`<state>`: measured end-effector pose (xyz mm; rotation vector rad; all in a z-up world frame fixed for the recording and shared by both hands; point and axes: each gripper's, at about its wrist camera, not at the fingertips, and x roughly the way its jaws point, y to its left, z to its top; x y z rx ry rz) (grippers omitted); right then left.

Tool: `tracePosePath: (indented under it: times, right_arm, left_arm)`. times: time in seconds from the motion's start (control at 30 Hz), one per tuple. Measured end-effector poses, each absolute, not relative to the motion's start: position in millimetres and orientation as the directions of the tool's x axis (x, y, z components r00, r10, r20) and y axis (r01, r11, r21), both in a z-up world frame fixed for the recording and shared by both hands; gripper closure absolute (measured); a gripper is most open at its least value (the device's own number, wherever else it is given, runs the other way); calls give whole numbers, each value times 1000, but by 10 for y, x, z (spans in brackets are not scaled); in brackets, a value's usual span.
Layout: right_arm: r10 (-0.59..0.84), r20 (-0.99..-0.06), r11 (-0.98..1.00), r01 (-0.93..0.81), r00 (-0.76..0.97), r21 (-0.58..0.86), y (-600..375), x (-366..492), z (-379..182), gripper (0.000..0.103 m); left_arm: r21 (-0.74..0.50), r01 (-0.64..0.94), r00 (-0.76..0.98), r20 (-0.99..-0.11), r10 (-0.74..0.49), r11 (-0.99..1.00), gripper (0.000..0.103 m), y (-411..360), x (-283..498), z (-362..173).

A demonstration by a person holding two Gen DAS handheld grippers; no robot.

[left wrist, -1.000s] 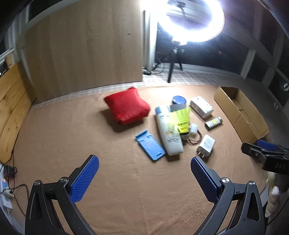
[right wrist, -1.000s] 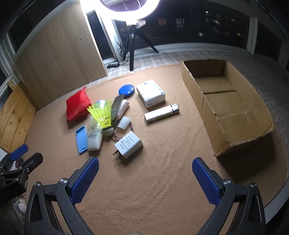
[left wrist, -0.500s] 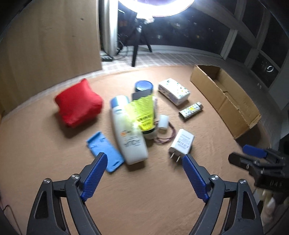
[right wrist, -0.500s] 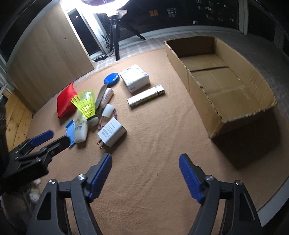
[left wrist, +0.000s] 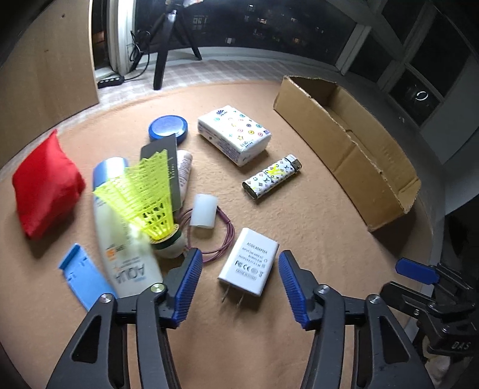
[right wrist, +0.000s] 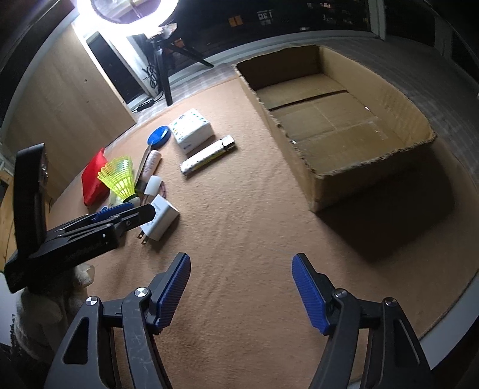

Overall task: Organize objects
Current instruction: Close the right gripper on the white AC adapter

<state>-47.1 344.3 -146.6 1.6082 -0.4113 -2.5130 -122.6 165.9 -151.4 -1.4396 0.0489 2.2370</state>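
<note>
Hovering with jaws apart, the left gripper [left wrist: 238, 284] brackets a white charger [left wrist: 249, 264] printed "AC/DC ADAPTER"; beside it lies a bottle [left wrist: 119, 227] marked "AQUA". The right gripper [right wrist: 241, 290], jaws also apart, hangs over tan carpet [right wrist: 239, 224] near an open cardboard box [right wrist: 338, 119], ring light [right wrist: 125, 9] behind.

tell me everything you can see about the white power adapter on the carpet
The white power adapter is a flat, rectangular plastic block lying label-up on the tan carpet, grey printed text on its face. Two metal prongs point toward the left gripper, whose open jaws frame it without touching. A purple cable loops just behind it; contact is unclear.
</note>
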Motion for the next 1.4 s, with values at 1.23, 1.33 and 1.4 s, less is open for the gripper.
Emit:
tracePosePath:
  times: [1.23, 1.33, 1.4]
  right_arm:
    - [-489, -832, -866, 36, -262, 498, 3028, -1161, -1797, 52]
    - [-504, -829, -859, 43, -242, 510, 2977, -1219, -1841, 54]
    - [-504, -832, -861, 54, -233, 506, 2936, -1248, -1858, 56]
  left_arm:
    - [-324, -451, -233, -856, 461, -831, 46, 1784, -1012, -1724]
    - [-332, -447, -234, -853, 467, -831, 46, 1774, -1019, -1729]
    - [-340, -445, -234, -849, 474, -828, 47, 1767, -1028, -1730]
